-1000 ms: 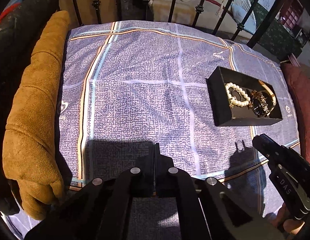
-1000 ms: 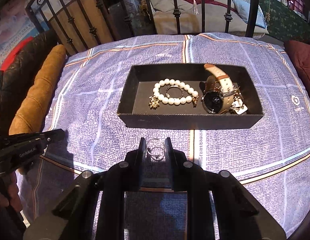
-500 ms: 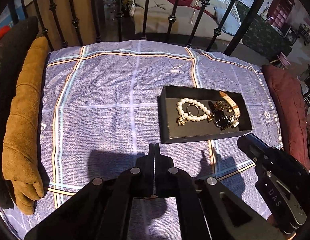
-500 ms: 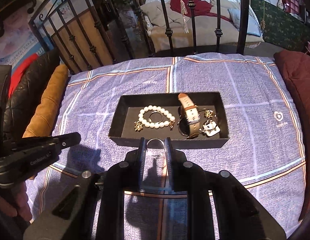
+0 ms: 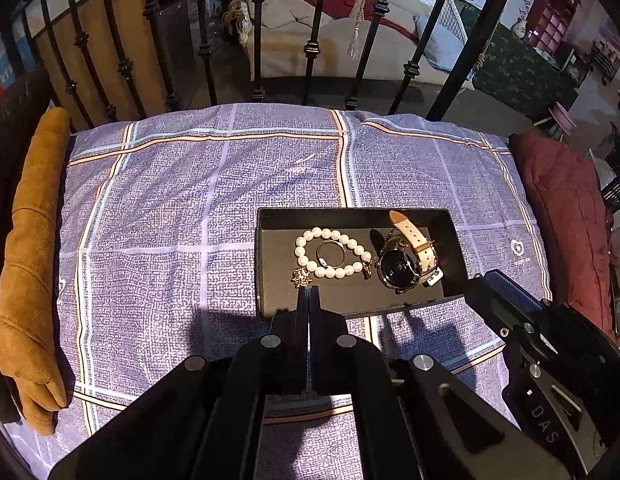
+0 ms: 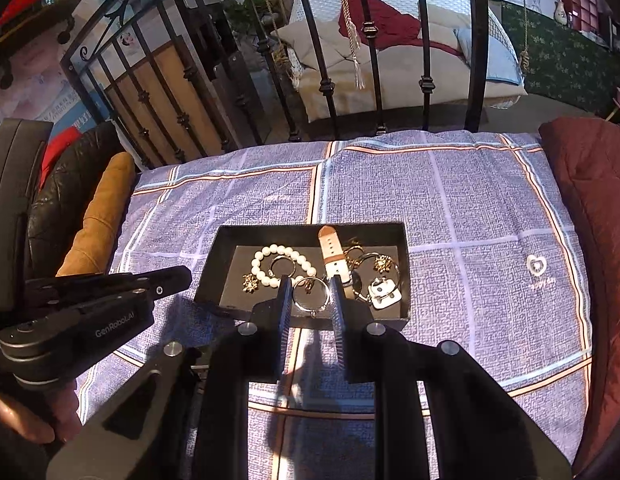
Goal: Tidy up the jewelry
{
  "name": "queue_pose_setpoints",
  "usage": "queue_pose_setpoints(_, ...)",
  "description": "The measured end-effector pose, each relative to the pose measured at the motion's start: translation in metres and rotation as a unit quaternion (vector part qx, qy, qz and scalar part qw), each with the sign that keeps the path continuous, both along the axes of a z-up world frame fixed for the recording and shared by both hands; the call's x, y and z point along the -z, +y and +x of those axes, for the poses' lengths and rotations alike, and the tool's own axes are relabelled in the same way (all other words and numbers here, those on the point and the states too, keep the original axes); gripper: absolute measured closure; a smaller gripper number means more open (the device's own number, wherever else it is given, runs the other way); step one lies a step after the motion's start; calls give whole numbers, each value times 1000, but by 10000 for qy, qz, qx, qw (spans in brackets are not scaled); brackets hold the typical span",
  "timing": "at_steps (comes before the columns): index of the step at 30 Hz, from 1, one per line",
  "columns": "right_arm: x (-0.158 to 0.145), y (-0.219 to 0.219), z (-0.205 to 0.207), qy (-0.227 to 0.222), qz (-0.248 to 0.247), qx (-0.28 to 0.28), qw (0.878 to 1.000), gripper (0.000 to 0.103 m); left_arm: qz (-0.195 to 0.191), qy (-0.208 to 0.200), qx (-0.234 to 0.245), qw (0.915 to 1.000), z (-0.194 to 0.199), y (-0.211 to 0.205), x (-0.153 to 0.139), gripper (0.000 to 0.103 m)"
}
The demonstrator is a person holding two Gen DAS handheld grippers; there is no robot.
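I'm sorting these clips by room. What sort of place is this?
Probably a bedroom or a bed on a balcony: a checked bedspread lies under the black jewelry tray, black iron bed rails stand behind it, and a cushioned swing seat hangs beyond.

Checked purple cloth [image 5: 169, 208] bears black tray [image 5: 265, 272].

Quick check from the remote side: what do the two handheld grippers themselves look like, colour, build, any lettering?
Both are matte black. The left gripper has flat narrow fingers on angular linkage arms with round silver pivot pins. The right gripper has the same build, and its pads are finely ribbed. Grey lettering reads "GenRobot.AI" on the left body, "DAS" on the right. A bare hand grips the left; no cables visible.
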State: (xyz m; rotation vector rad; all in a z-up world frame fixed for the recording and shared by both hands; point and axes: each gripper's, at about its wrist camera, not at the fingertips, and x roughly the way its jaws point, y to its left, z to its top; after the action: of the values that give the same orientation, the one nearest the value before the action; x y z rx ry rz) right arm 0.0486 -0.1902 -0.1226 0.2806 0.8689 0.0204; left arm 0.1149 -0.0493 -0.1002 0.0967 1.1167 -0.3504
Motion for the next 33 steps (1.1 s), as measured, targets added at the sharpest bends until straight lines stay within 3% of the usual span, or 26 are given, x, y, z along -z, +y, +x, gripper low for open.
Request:
queue_pose_setpoints(14, -2, -21, 18, -102, -90, -127, 9998, 83, 148, -76, -23, 9999, 13, -25, 4, 103)
queue_pose_setpoints(29, 12, -25, 46, 73, -261, -247, 9993, 82, 328, 28, -27, 9995, 32, -35, 17, 103)
queue_pose_setpoints(30, 13, -25, 47, 114, -262, -263, 9992, 80, 342, 33, -25, 9994, 33, -35, 18, 103)
queue_pose_setpoints(32, 15, -26, 50, 202, -287, -255, 9991, 64, 408, -11, -52, 9992, 34, -35, 19, 103)
queue_pose_setpoints(33, 15, -26, 50, 196, -291, -241, 9991, 51, 500, -56, -49, 9987, 33, -36, 19, 103)
